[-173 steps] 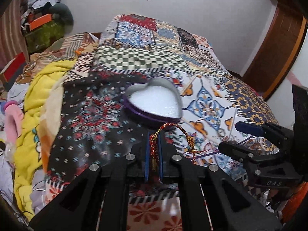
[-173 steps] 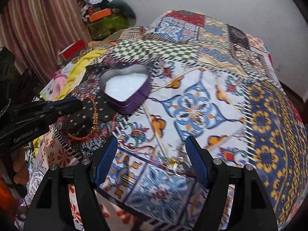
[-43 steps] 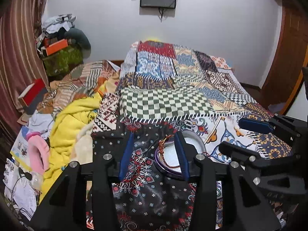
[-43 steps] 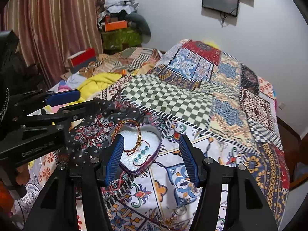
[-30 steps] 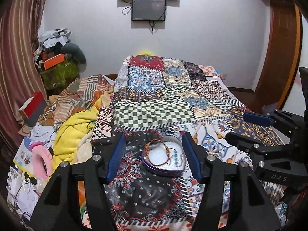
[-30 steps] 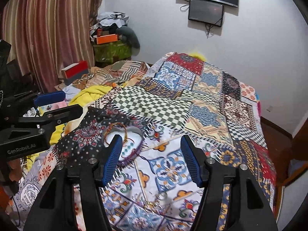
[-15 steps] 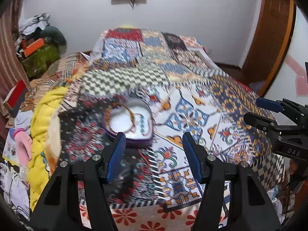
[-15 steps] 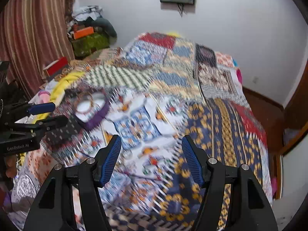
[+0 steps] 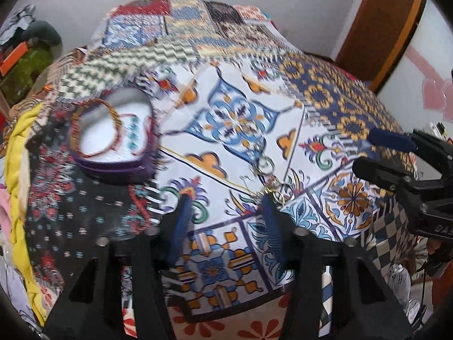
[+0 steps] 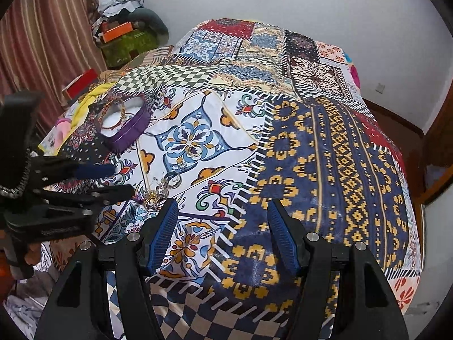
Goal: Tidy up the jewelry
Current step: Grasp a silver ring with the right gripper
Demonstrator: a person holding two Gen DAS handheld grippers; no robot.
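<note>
A purple heart-shaped tin (image 9: 110, 141) sits on the patchwork bedspread, left of centre, with a red-and-gold bracelet (image 9: 93, 130) and a turquoise bead piece lying in it. A small heap of loose silver and gold rings (image 9: 269, 181) lies on the white floral patch. My left gripper (image 9: 226, 201) is open and empty, its right finger just short of that heap. My right gripper (image 10: 222, 206) is also open and empty, over the navy-and-white border. From the right wrist view the tin (image 10: 124, 124) is far left, the ring heap (image 10: 162, 188) beside the left gripper (image 10: 113, 180).
The bedspread (image 10: 325, 155) drops off at the near edge. A yellow blanket (image 9: 17, 141) bunches at the left. A striped curtain (image 10: 42, 42), a red box (image 10: 82, 82) and piled clutter (image 10: 127, 28) stand beyond. A wooden door (image 9: 382, 28) is at the right.
The left gripper let the bracelet go into the tin, opened, then swung right and down toward the loose rings. The right gripper stayed open and drifted right over the navy patch.
</note>
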